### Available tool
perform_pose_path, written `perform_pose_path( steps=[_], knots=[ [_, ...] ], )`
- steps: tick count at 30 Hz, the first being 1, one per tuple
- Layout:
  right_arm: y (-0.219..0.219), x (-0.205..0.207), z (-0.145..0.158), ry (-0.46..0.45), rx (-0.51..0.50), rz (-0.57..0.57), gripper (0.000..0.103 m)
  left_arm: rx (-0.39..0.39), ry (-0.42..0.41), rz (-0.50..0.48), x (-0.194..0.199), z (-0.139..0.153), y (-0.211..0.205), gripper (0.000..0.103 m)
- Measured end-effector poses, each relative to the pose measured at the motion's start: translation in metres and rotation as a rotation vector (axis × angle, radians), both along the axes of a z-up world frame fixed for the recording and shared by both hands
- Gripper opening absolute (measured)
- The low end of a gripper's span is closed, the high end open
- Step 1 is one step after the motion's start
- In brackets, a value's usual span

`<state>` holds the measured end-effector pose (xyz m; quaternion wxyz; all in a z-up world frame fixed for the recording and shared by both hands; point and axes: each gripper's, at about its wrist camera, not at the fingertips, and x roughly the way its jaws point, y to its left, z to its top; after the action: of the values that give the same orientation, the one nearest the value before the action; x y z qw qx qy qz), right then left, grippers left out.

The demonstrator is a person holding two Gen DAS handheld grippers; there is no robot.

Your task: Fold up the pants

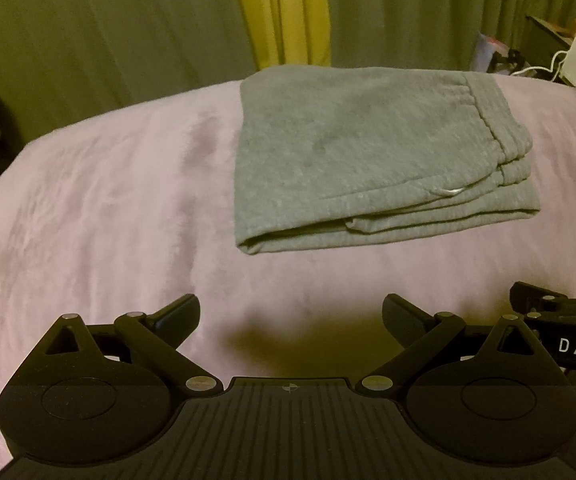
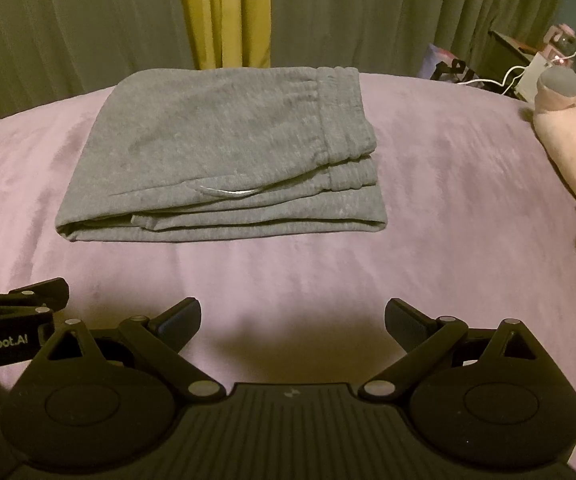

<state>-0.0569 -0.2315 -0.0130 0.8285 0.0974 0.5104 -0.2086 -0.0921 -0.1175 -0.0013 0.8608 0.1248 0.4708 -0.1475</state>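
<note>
We hold our left gripper (image 1: 291,314) and right gripper (image 2: 292,316) side by side above the lilac blanket (image 2: 427,184), each with fingers spread wide and nothing between them. The grey pants (image 2: 224,152) lie folded in a flat stack well ahead, at one o'clock from the left and eleven o'clock from the right, waistband toward three o'clock. A pink plush toy (image 2: 567,140) sits at two o'clock, apart from the pants.
</note>
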Motion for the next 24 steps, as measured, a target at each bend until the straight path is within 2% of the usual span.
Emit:
perform_pose_path(
  steps=[24],
  knots=[
    [-0.0032,0.0036,-0.0097,0.007,0.027,-0.008,0.099,0.004,0.021,0.007,0.0036,-0.0084,-0.0057,0.101]
  ],
)
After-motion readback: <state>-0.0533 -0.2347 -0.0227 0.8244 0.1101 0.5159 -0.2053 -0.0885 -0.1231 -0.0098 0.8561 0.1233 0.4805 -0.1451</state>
